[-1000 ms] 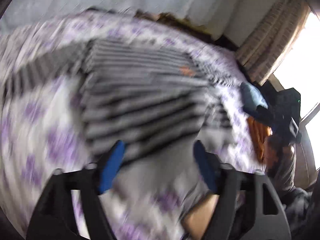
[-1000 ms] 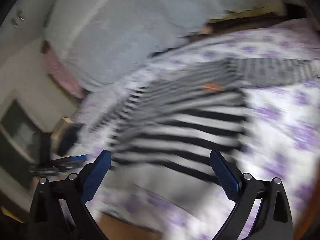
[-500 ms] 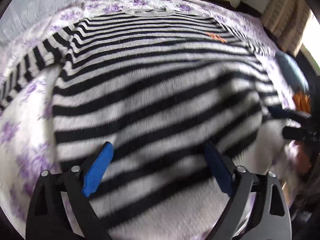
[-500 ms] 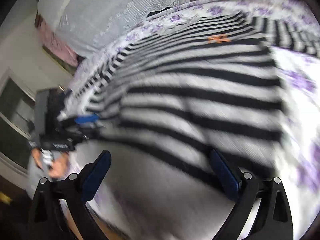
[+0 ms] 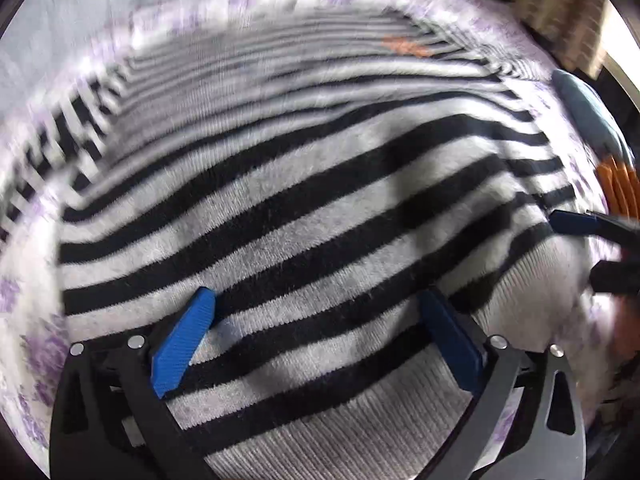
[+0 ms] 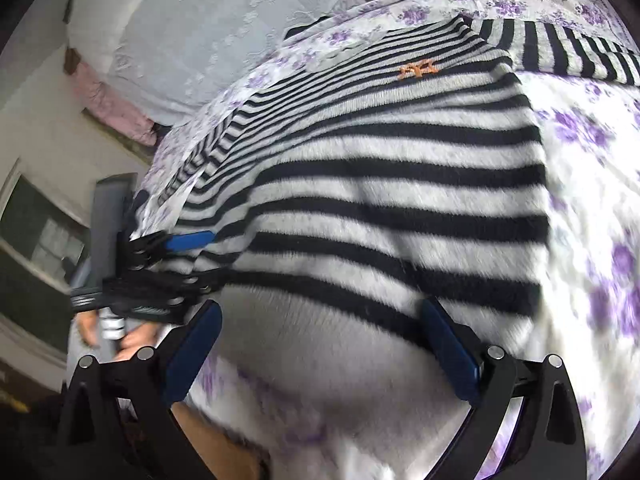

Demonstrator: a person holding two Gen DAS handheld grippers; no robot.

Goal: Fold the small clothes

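**Two grippers poised over striped sweater**

A black-and-white striped sweater (image 6: 380, 184) lies spread flat on a purple-flowered bedsheet (image 6: 592, 168), an orange emblem (image 6: 418, 69) on its chest. The left gripper (image 5: 320, 312), jaws opening and spread wide, hangs over the sweater's hem with nothing pinched between its blue pads (image 5: 182, 346). The right gripper (image 6: 320, 320) hangs just as wide over the hem's other end, gripping nothing.
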